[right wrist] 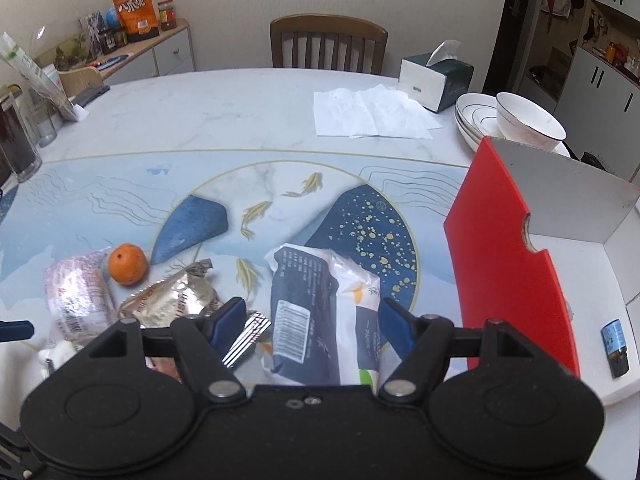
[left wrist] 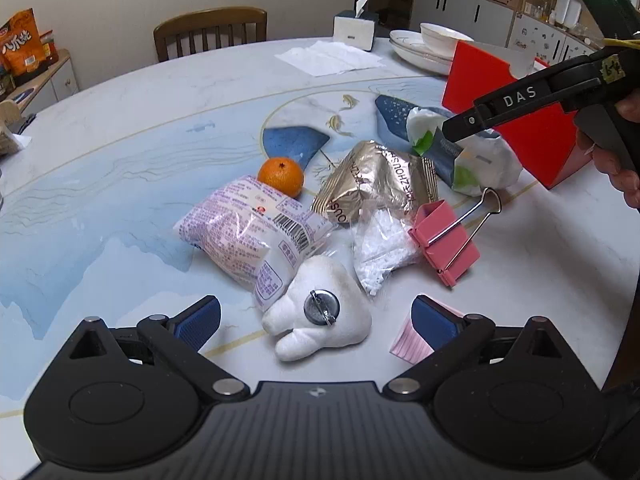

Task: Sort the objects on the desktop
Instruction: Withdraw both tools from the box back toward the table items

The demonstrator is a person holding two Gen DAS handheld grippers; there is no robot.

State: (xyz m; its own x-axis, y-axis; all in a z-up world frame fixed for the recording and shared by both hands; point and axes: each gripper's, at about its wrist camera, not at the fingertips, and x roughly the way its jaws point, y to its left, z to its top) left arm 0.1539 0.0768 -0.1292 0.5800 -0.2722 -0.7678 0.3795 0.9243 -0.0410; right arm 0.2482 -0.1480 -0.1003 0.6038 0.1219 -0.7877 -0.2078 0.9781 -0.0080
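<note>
Right wrist: fish-patterned marble table (right wrist: 248, 120)

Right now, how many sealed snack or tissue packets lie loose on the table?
3: a pink printed plastic packet beside the orange, a crinkled gold foil packet in the middle, and a navy-and-white tissue pack between the right tongs. Others may be hidden.

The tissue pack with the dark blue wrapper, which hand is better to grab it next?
The right one, probably. The right claw is open with the tissue pack already between its fingers, beside the red box. The left claw is open over the white plush toy, farther away.
</note>
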